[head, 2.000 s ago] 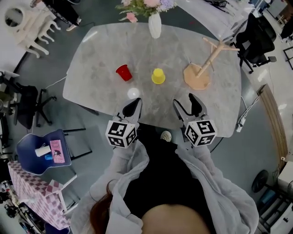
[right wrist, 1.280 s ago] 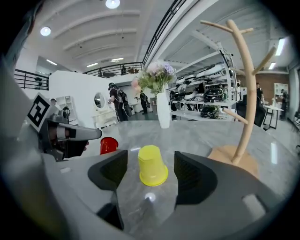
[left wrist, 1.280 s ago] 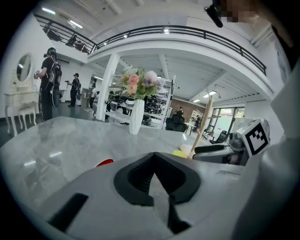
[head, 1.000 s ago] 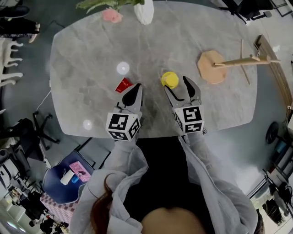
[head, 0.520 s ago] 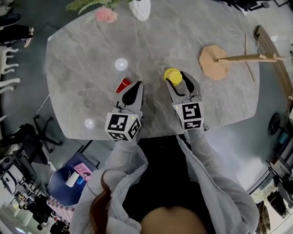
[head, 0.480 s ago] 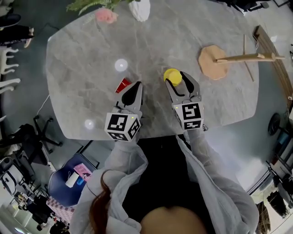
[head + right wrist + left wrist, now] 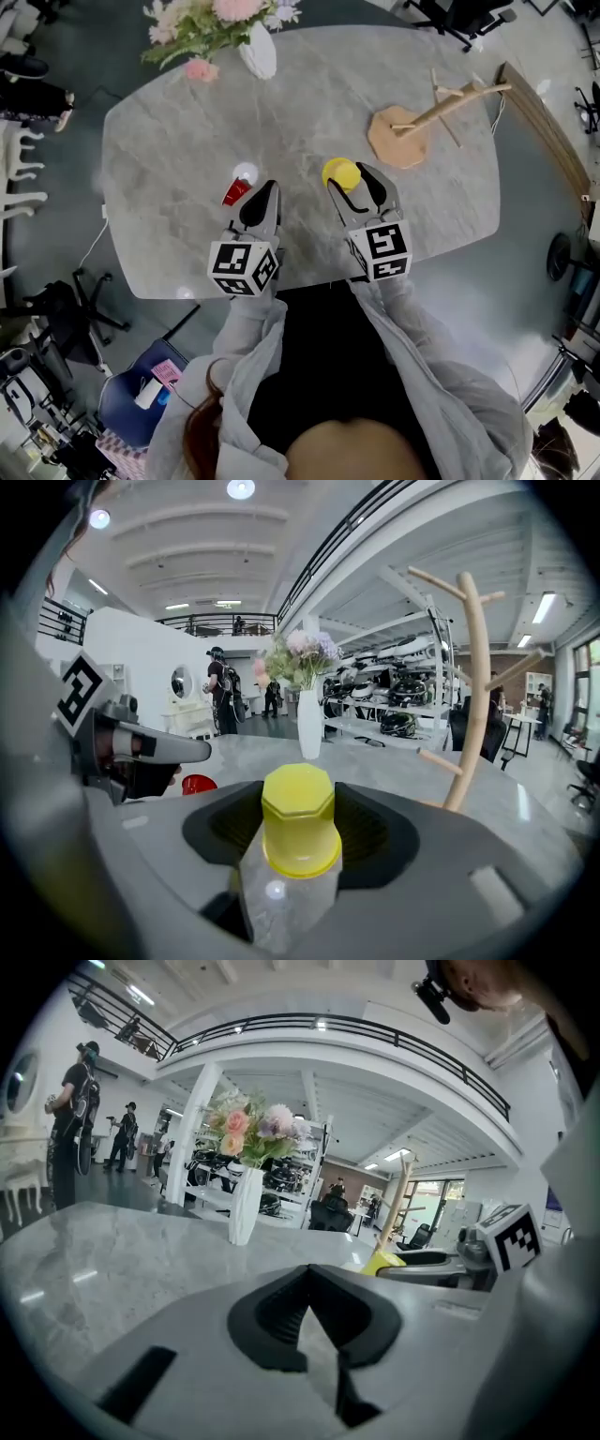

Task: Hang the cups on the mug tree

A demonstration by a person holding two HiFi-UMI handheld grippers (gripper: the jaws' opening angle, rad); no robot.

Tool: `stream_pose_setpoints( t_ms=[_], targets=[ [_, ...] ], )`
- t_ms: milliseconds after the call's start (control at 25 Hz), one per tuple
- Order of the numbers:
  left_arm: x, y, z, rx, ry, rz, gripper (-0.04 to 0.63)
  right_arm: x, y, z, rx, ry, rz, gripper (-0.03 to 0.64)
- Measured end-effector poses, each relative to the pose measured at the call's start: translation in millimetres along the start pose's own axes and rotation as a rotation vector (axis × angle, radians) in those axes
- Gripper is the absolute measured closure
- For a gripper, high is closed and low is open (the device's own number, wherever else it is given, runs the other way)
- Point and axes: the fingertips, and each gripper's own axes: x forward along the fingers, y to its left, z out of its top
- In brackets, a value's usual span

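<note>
The right gripper [image 7: 351, 179], jaws just closed, clamps the upturned yellow cup [image 7: 339, 173] near the table's [image 7: 169, 150] front edge, presumably bound for the mug tree [image 7: 441, 101]; the left gripper [image 7: 266, 190] hangs closed and empty.

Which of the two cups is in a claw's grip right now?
The yellow cup: the right claw has just closed its jaws on it. The red cup sits free on the table.

Vase [image 7: 259, 52] at back of table [image 7: 169, 122], mug tree [image 7: 396, 142] right; free cup [image 7: 234, 192] left of gripped cup [image 7: 340, 172].
</note>
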Motion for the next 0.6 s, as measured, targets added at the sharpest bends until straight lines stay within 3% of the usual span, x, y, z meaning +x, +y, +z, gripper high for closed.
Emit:
stream_pose_setpoints(
  t_ms=[240, 600],
  targets=[
    [-1, -39, 24, -0.013, -0.045, -0.040, 0.592, -50, -16, 36, -0.028, -0.055, -0.036, 0.371],
    [15, -95, 56, 0.059, -0.084, -0.132, 0.592, -118, -63, 99, -0.106, -0.207, -0.142, 0.371]
  ],
)
